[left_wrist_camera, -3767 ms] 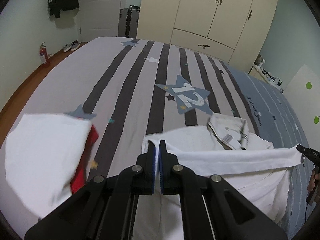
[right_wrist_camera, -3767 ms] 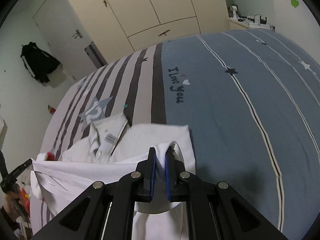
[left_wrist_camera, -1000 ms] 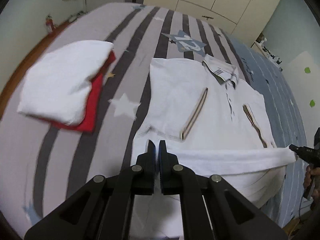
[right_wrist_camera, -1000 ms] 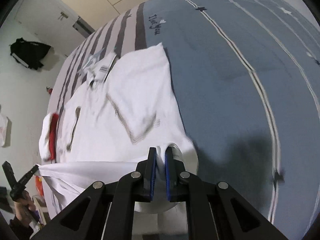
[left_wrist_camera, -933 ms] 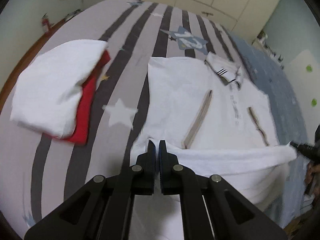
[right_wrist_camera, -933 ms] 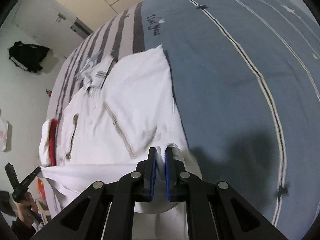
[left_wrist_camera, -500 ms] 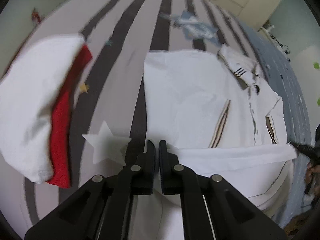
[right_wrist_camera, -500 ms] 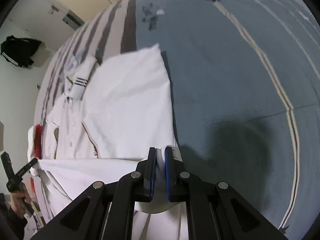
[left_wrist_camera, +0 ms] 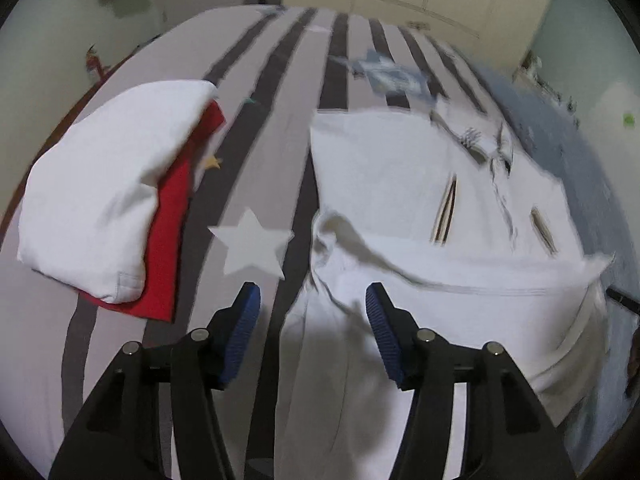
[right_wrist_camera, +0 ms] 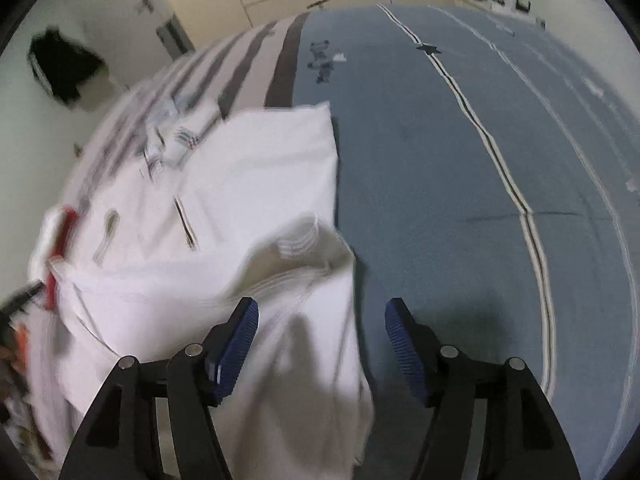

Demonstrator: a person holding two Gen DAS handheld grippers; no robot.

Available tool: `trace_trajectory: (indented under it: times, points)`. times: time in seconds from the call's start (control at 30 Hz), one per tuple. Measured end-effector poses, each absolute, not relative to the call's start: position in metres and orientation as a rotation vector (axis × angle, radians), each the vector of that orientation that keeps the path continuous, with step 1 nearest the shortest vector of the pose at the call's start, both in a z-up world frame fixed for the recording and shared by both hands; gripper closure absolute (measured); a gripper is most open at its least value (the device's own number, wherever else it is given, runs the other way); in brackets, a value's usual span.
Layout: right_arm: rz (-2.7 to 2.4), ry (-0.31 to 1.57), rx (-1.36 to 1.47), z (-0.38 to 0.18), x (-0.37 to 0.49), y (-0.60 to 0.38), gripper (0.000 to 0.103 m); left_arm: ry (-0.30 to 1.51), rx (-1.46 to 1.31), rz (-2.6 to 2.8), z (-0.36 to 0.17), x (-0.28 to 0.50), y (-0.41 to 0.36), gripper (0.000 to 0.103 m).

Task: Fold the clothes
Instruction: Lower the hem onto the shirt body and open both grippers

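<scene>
both grippers' jaws just opened, white shirt [left_wrist_camera: 400, 184] hem loose between

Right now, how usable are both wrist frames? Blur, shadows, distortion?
Left wrist: motion blur smears the white shirt and far bed stripes; the folded white and red stack is sharper; gripper shadow falls on the cloth near the left gripper. Right wrist: heavy blur at the left edge, the blue bedcover clearer; shadows under the right gripper. Both views: fisheye bowing, dark corners.

My white collared polo shirt [left_wrist_camera: 400, 184] lay face-up on the striped bedcover [left_wrist_camera: 276, 128]. Its hem end [right_wrist_camera: 280, 276] lay folded up, rumpled.
</scene>
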State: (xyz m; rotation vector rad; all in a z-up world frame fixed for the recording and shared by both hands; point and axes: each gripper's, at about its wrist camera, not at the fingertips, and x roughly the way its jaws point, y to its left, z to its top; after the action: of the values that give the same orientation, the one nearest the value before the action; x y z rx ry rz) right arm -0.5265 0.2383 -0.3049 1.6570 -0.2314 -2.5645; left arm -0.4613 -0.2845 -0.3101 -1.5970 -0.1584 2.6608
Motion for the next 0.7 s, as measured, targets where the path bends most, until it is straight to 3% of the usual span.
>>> trace_trajectory:
  times: [0.13, 0.2, 0.37, 0.43, 0.5, 0.6, 0.7]
  points:
    - [-2.573, -0.197, 1.702, -0.317, -0.530, 0.228, 0.041, -0.044, -1.573, 2.680, -0.319, -0.473, -0.268, 0.068]
    - [-2.586, -0.196, 1.706, -0.318, -0.537, 0.226, 0.041, -0.031, -1.653, 2.656, -0.332, -0.486, -0.266, 0.084]
    - [-2.589, -0.202, 1.750, -0.329, -0.562, 0.222, 0.059, 0.001, -1.673, 2.669, -0.337, -0.500, -0.262, 0.101]
    - [-2.593, -0.218, 1.761, -0.331, -0.570, 0.221, 0.081, -0.012, -1.635, 2.677, -0.327, -0.505, -0.262, 0.101]
    - [-2.601, -0.258, 1.764, -0.329, -0.576, 0.225, 0.089, -0.019, -1.625, 2.668, -0.321, -0.513, -0.262, 0.102]
    - [-2.607, -0.289, 1.749, -0.327, -0.584, 0.228, 0.096, -0.026, -1.616, 2.656, -0.315, -0.527, -0.264, 0.102]
    - [-2.626, -0.274, 1.744, -0.325, -0.595, 0.231, 0.097, -0.101, -1.652, 2.645, -0.316, -0.546, -0.273, 0.103]
